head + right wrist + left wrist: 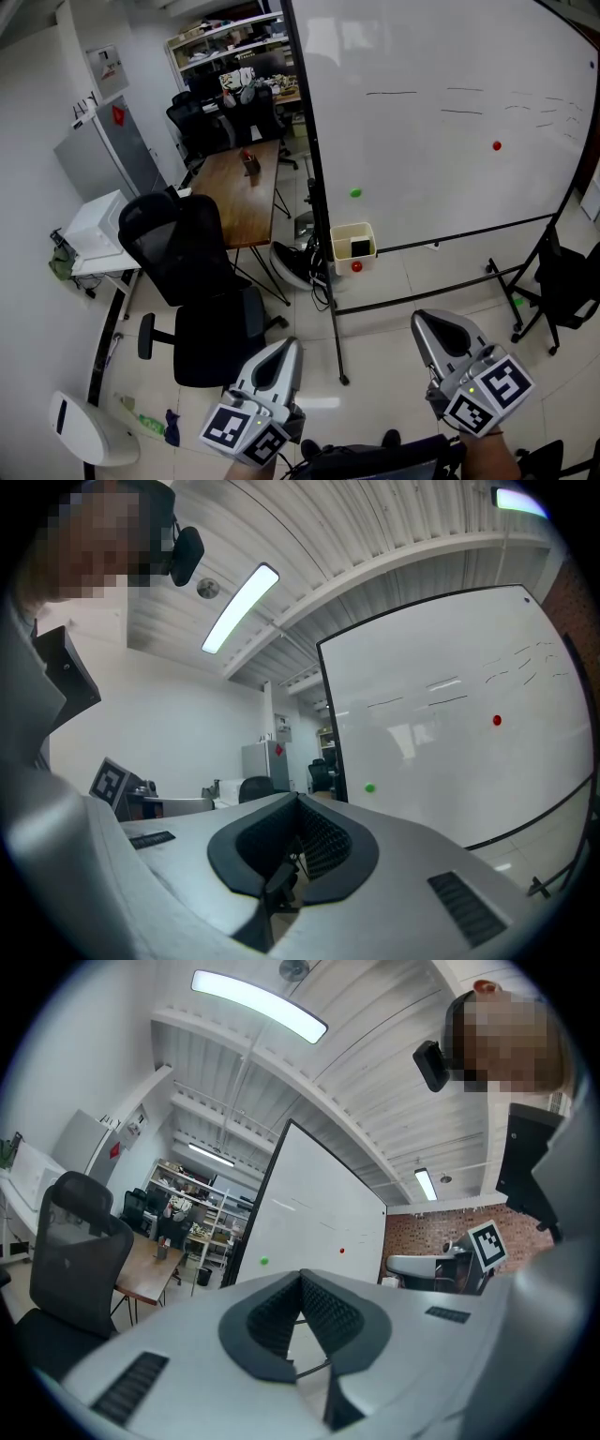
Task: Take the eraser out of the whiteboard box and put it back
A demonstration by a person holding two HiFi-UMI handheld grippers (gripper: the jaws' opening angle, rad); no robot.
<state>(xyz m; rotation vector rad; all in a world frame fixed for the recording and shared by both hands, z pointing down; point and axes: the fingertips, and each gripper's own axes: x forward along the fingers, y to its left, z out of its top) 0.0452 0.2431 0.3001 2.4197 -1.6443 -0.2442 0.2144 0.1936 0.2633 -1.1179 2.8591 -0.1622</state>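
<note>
Nearest, the left gripper [286, 347] and right gripper [436, 326] both have their fingers pressed together, holding nothing. Just beyond, the stand leg [336, 347] could snag a careless approach. Far off, the eraser [360, 247] sits in the whiteboard box [352, 230]. Fingers left closed would probably shove the box instead of gripping the eraser.
</note>
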